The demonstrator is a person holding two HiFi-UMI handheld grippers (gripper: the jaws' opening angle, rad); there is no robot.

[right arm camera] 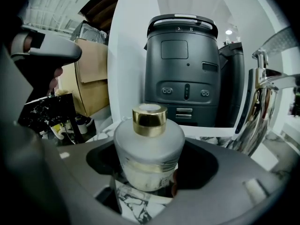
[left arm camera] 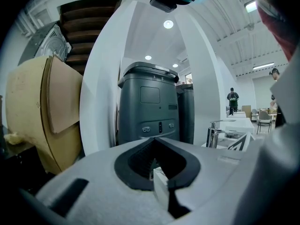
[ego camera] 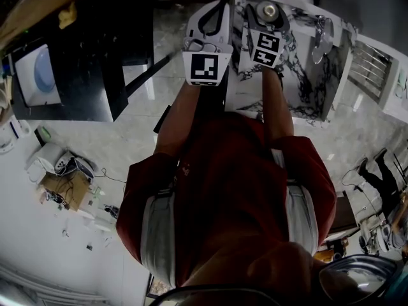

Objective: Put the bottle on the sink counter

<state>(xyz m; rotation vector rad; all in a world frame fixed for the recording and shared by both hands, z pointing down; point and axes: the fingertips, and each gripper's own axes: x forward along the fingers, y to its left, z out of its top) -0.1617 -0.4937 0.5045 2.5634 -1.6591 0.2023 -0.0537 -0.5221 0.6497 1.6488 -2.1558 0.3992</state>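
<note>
- Right gripper [ego camera: 268,16] is held out over the sink counter [ego camera: 306,81]. Its jaws are set wide and closed on the bottle [right arm camera: 149,149], which fills the gap between them.
- The sink counter, a white top veined in dark grey, is spread below and ahead of that gripper. A patch of bare marble is seen directly under the bottle in the right gripper view, and a chrome tap [right arm camera: 261,97] stands off to the right.
- The left gripper [ego camera: 209,21] is held just beside the right one, on its left, near the counter's left edge. Its jaws are brought together and nothing is carried between them.
- The bottle, squat and frosted, is kept upright, so its long axis runs vertically, across the line of the jaws. No reach is needed, since it already sits inside the right gripper, and the counter lies straight beneath it. Whether its base already rests on the marble cannot be made out, because the base is masked by the jaws; it appears to be just above or at the surface.
- The gold cap [right arm camera: 149,120] is seen standing clear above the jaws.
- The coming move is judged to turn on that vertical relation. The bottle would be lowered straight down by the right hand and then released, and the left hand is not needed.
</note>
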